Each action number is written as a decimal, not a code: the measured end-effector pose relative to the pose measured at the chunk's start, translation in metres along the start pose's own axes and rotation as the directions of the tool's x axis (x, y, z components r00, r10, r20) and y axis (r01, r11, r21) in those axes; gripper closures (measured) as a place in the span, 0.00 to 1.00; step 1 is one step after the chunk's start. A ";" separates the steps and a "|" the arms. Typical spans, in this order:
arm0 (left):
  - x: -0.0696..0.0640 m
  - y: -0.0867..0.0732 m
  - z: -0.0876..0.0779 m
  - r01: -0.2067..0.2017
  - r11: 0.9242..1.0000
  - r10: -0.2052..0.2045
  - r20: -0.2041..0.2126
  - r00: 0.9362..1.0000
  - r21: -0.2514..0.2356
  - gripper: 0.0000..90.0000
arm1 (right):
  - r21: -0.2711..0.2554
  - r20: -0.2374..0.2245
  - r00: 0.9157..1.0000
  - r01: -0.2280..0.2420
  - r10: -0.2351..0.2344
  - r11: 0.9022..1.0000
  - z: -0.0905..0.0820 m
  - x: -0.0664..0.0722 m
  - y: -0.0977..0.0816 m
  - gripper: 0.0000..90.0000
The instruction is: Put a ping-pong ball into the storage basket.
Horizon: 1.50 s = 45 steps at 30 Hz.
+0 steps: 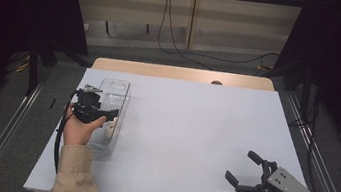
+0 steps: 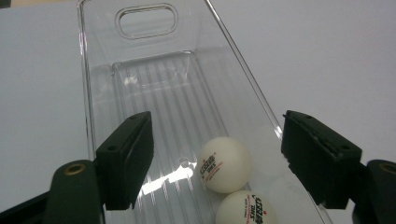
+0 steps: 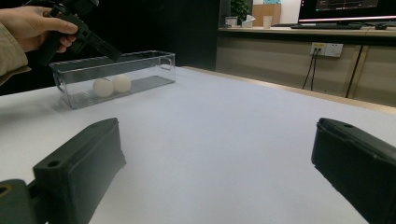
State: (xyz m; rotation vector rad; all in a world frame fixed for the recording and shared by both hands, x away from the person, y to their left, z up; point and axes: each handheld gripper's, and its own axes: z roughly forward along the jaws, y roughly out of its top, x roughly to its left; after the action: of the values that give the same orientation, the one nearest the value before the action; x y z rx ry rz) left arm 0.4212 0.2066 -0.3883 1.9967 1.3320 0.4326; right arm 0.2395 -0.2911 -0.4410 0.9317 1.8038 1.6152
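Note:
A clear plastic bin lies lengthwise at the left of the white table. Two white table-tennis balls rest touching each other on its ribbed floor, near the end closest to the person; they show as a pair in the right gripper view. My left gripper hangs over that end of the bin, open, its pads clear of the balls below. My right gripper is at the front right, open wide with nothing between its jaws.
The white sheet covers the table, with a wooden strip along the far edge. Dark curtains and metal rails flank both sides. Cables trail on the floor behind the table.

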 end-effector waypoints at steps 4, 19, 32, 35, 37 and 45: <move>0.000 0.001 0.000 0.011 1.000 -0.011 -0.007 1.000 -0.016 0.20 | 0.005 0.002 1.000 -0.002 0.002 1.000 -0.001 0.000 -0.001 0.01; -0.010 0.000 -0.004 -0.008 0.999 0.009 0.025 1.000 -0.046 0.09 | 0.002 0.003 1.000 -0.002 0.002 1.000 -0.002 0.000 0.000 0.01; -0.020 -0.004 -0.014 -0.027 0.991 0.035 0.055 0.998 -0.129 0.05 | 0.002 0.003 1.000 -0.001 0.001 1.000 -0.002 0.000 0.000 0.01; -0.022 -0.006 -0.016 -0.022 0.988 0.032 0.067 0.997 -0.152 0.05 | 0.003 0.004 1.000 -0.003 0.003 1.000 -0.002 0.000 0.000 0.01; -0.021 -0.008 -0.016 -0.023 0.988 0.034 0.065 0.997 -0.153 0.05 | 0.003 0.003 1.000 -0.003 0.003 1.000 -0.002 0.001 0.000 0.01; -0.023 -0.015 -0.019 -0.014 0.986 0.029 0.084 0.996 -0.168 0.05 | 0.003 0.003 1.000 -0.004 0.004 1.000 -0.002 0.001 0.000 0.01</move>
State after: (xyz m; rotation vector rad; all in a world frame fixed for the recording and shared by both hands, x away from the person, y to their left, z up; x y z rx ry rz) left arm 0.3903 0.1960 -0.3829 1.8711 1.1824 0.4484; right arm 0.2379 -0.2917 -0.4410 0.9396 1.8032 1.6135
